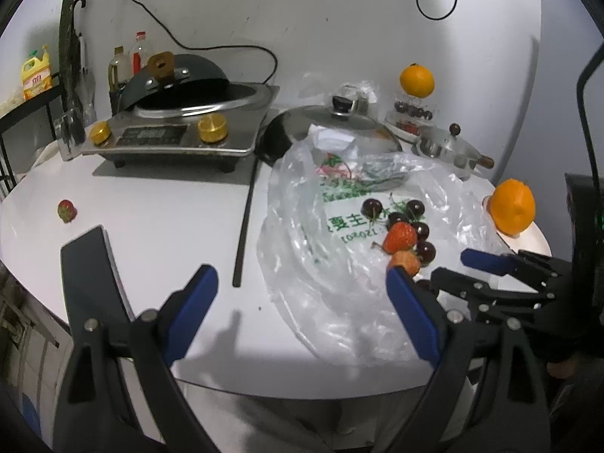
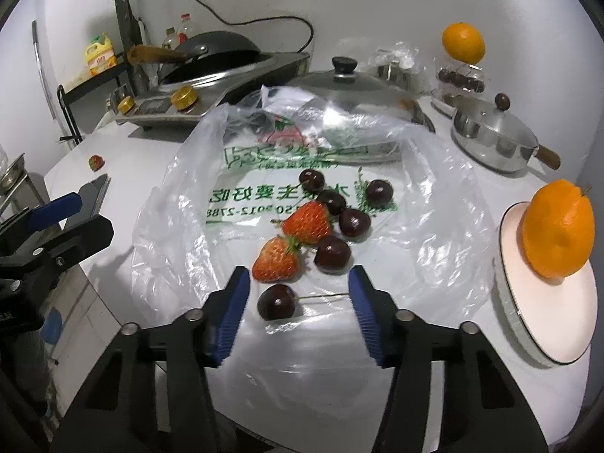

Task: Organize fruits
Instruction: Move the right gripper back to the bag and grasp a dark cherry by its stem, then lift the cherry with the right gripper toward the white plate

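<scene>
On the white desk (image 2: 434,370) a clear plastic bag (image 2: 181,234) lies spread flat, its far edge hiding the base of a lidded pan (image 2: 339,83). Two strawberries (image 2: 306,222) and several dark cherries (image 2: 354,222) sit on the bag. An orange (image 2: 558,228) rests on a plate (image 2: 543,321) to the right, partly cut off in the left wrist view. The right gripper (image 2: 298,294) stands released, its blue fingers either side of the nearest cherry (image 2: 276,302) without touching it. The left gripper (image 1: 302,283) is spread wide and empty, one finger overlapping a strawberry (image 1: 404,261). A lone strawberry (image 1: 67,210) lies far left.
</scene>
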Motion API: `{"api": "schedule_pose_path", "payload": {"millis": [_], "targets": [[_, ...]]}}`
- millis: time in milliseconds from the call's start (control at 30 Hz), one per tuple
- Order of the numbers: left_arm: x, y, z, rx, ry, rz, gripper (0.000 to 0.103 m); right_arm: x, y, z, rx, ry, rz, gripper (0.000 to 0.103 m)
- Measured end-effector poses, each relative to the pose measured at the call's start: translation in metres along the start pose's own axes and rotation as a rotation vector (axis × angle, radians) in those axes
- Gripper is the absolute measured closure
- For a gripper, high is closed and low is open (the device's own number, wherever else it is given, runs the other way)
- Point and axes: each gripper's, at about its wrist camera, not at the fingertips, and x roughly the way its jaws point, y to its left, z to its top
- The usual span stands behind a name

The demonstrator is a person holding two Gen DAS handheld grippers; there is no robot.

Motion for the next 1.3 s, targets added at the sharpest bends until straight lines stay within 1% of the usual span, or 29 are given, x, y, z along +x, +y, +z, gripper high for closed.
{"api": "schedule_pose_path", "payload": {"millis": [300, 533, 600, 633, 667, 967, 1000, 1033, 1067, 1133, 1300], "targets": [[0.001, 0.005, -0.010, -0.003, 0.006, -0.002, 0.012, 0.012, 0.005, -0.016, 0.001, 0.057, 0.016, 0.050], [0.003, 0.006, -0.016, 0.000, 0.017, -0.006, 0.012, 0.018, 0.006, -0.019, 0.020, 0.069, 0.028, 0.050], [0.001, 0.007, -0.016, 0.003, 0.015, -0.003, 0.012, 0.020, 0.005, -0.019, 0.038, 0.072, 0.032, 0.052], [0.001, 0.008, -0.016, 0.002, 0.014, -0.002, 0.012, 0.022, 0.004, -0.018, 0.045, 0.075, 0.034, 0.055], [0.001, 0.009, -0.016, 0.001, 0.013, 0.000, 0.012, 0.023, 0.004, -0.018, 0.052, 0.078, 0.038, 0.057], [0.001, 0.007, -0.022, 0.008, 0.027, -0.002, 0.012, 0.030, 0.006, -0.019, 0.068, 0.085, 0.042, 0.061], [0.000, 0.007, -0.022, 0.008, 0.025, -0.001, 0.012, 0.030, 0.007, -0.019, 0.067, 0.083, 0.041, 0.063], [0.000, 0.007, -0.022, 0.008, 0.024, 0.000, 0.012, 0.031, 0.007, -0.019, 0.065, 0.080, 0.041, 0.068], [0.000, 0.007, -0.022, 0.009, 0.022, 0.003, 0.012, 0.031, 0.007, -0.019, 0.063, 0.079, 0.040, 0.071], [-0.001, 0.007, -0.022, 0.010, 0.021, 0.007, 0.012, 0.031, 0.008, -0.019, 0.063, 0.072, 0.043, 0.075], [-0.003, 0.003, -0.020, 0.016, 0.020, 0.007, 0.012, 0.026, 0.006, -0.019, 0.061, 0.058, 0.047, 0.075]]}}
